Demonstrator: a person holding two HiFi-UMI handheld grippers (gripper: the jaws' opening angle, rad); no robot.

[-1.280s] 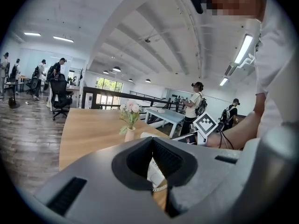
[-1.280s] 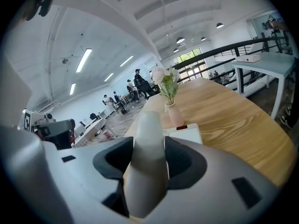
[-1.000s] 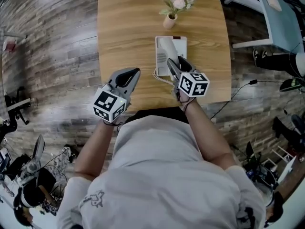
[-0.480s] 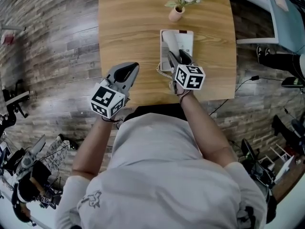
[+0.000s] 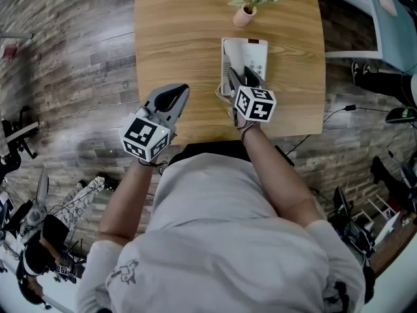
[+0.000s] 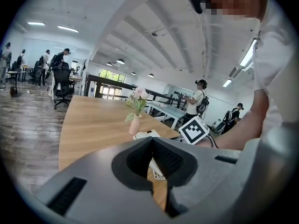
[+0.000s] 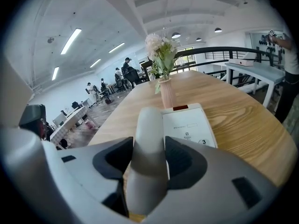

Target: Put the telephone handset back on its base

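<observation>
Right gripper (image 7: 148,160) is clamped on the handset (image 7: 149,125), jaws squeezing it from both sides, so that's where the task's thing is: in my right tool, pointing away from me along the left side of the base (image 7: 191,125). From the head view it sits over the base's left strip, but I can't tell if it's actually touching the cradle.

Left gripper (image 6: 152,143) has its jaws together at the tips with nothing in them. It hangs at the near-left edge of the table (image 5: 176,31), well apart from the phone.

Stuff around: a small pink vase (image 7: 167,92) with pale flowers stands just past the far end of the base. The coiled cord (image 5: 221,96) loops at the near end of the phone, right beside my right tool.

Writing-wise, I can read a "3" (image 7: 203,142) in a round key on the base. The small print above it is too tiny to read. A red patch sits at the base's far edge.

Count: one handset, one base, one vase, one cord, two grippers. Several people are at desks in the background.
</observation>
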